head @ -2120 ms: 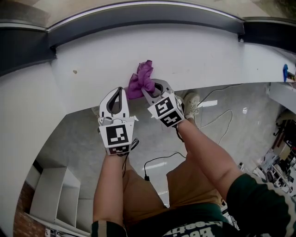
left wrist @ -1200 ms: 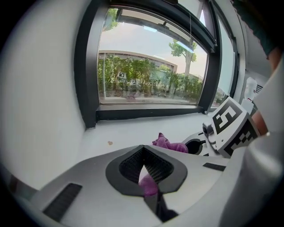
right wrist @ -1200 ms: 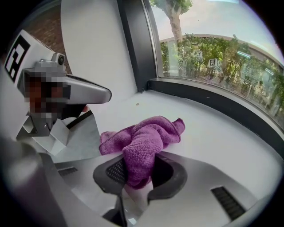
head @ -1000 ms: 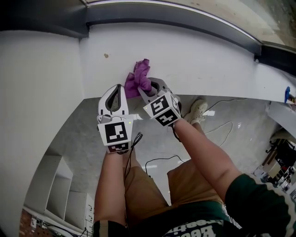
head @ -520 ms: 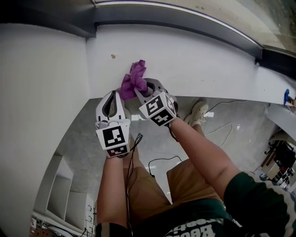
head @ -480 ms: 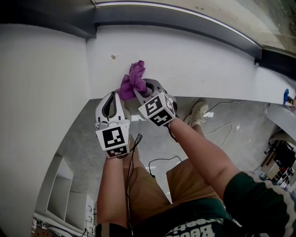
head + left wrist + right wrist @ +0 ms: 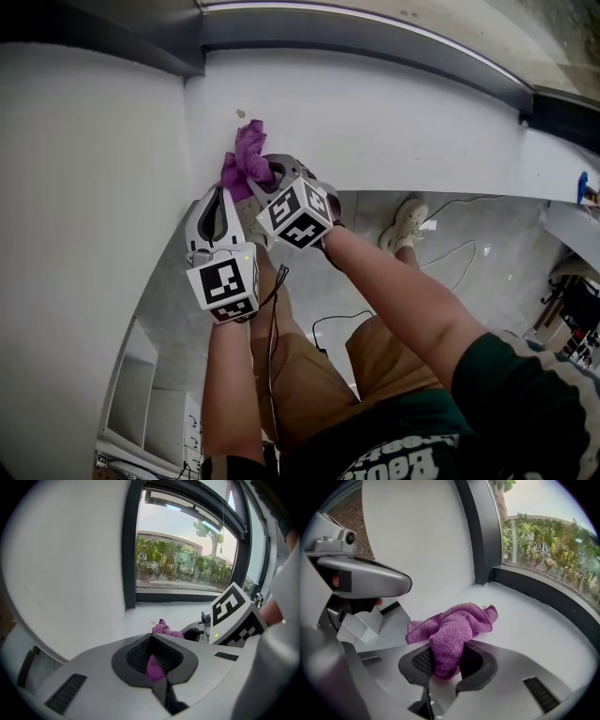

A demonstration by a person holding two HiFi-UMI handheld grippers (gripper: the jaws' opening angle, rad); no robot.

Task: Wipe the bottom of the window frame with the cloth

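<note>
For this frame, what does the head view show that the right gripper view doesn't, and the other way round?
Only the head view: the person's shoe, shorts and the floor below the sill. Only the right gripper view: trees beyond the glass, and the right claw pinching the purple cloth up close. Both: the purple cloth on the white sill near the corner, with the left claw beside it.

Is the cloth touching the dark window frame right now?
No: the purple cloth in the right claw lies on the white sill, short of the dark frame.
</note>
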